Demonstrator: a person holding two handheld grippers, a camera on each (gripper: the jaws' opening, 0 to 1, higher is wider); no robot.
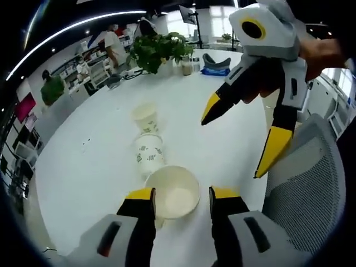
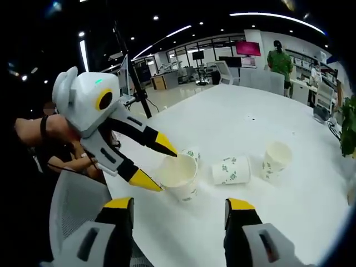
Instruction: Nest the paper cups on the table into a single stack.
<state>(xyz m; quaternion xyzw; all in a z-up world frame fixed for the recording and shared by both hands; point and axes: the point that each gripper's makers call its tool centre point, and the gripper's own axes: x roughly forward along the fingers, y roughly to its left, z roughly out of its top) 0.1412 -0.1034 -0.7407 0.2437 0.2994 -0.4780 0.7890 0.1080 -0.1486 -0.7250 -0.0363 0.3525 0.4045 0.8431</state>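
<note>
**Three cups on the desk, one between my left jaws**

My left tool (image 2: pixel 153 164) straddles the nearest cup (image 1: pixel 172 196), tilted mouth-up, jaws narrow about its rim; the middle cup (image 1: pixel 149 154) lies on its side; the far cup (image 1: pixel 146 118) stands upright on the desk (image 1: pixel 83 167); my right tool (image 1: pixel 239 142) hangs wide, empty.

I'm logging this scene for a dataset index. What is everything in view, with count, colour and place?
White paper cups with green print: three in a row on the table; nearest open-mouthed between the left claw's tips, middle on its side, far upright.
Round white table: one, under the cups.
Green leafy potted plant: one, far table edge.
Grey mesh office chair: one, beside the table.
People: several, in the background office.
Left claw: grey with yellow tips, open around the nearest cup.
Right claw: grey with yellow tips, open, above the table.
</note>
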